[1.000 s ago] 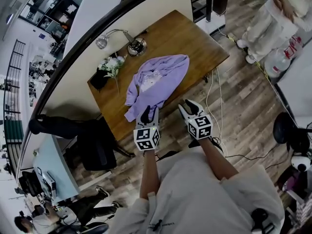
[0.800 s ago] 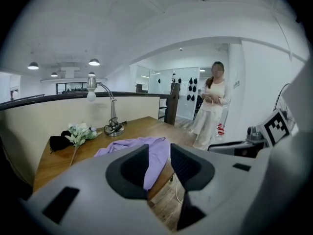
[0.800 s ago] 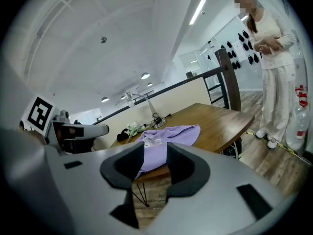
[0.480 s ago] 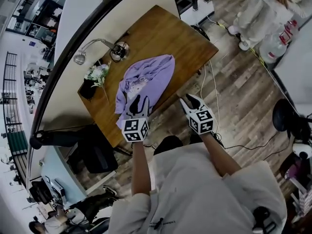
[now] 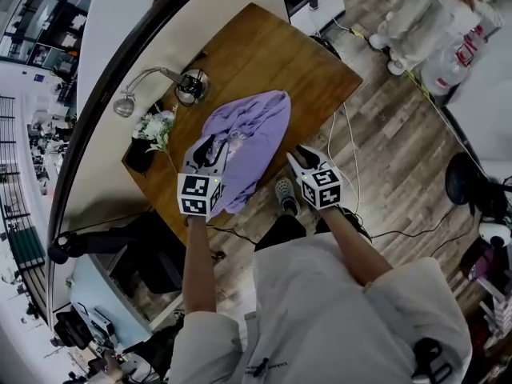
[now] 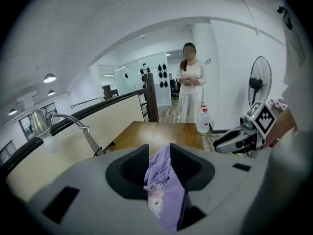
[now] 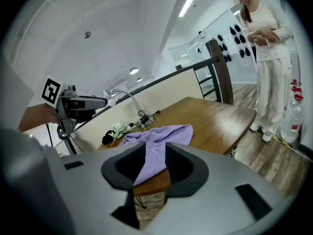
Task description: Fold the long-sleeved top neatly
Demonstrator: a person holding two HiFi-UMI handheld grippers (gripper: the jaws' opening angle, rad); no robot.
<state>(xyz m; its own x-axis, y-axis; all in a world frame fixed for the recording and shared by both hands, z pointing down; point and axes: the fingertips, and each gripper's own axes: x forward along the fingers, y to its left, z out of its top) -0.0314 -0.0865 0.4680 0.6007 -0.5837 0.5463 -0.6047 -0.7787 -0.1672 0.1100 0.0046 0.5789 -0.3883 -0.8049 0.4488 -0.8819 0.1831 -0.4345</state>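
The long-sleeved top (image 5: 254,126) is lilac with a pale printed picture (image 6: 155,202) on it. It is rumpled and unfolded, heaped in soft ridges. It lies aslant on the near half of the wooden table (image 5: 312,70), and its lower end spills over the table's near edge.

My left gripper (image 5: 211,149) is over the table's near left part. Its jaws are clenched on a bunched fold of the top, and the cloth fills the gap between them from the tips down to the root.

My right gripper (image 5: 306,158) hangs just off the table's near edge, beside the draped end and apart from it. Its jaws have just been closing, yet a gap remains and nothing sits in it. Through that gap I see only the top and the table edge farther off.
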